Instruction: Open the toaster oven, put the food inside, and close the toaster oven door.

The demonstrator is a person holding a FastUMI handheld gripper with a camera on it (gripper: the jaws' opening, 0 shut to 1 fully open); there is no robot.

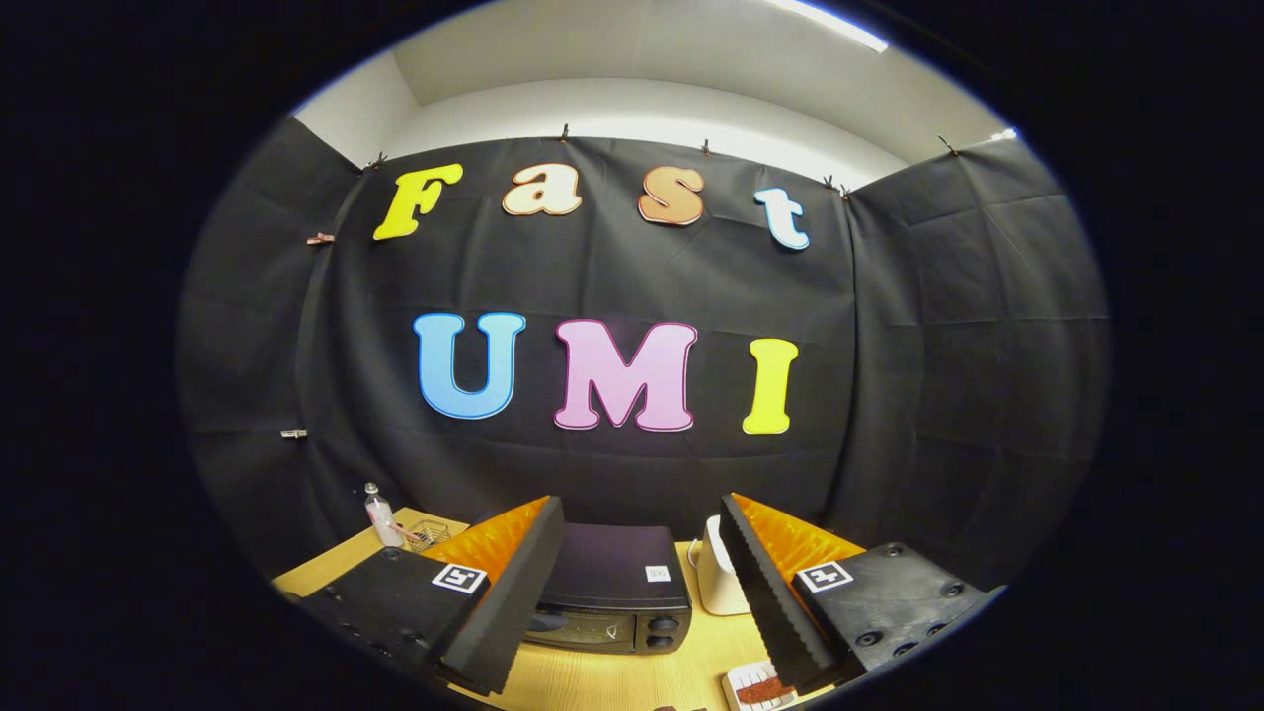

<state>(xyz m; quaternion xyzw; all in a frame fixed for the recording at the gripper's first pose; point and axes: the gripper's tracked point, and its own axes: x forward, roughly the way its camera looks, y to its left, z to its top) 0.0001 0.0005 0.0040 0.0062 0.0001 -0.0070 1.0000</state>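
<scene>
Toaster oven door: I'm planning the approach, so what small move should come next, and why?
Probably lower the gripper toward the toaster oven. Its fingers are open and hold nothing, the oven sits ahead between them, and its door looks closed.

Matt toaster oven (612, 583) (wooden table (612, 681))

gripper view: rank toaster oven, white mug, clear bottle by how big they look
1. toaster oven, largest, between the open fingers of the gripper
2. white mug
3. clear bottle, smallest, though it stands farther back
</scene>
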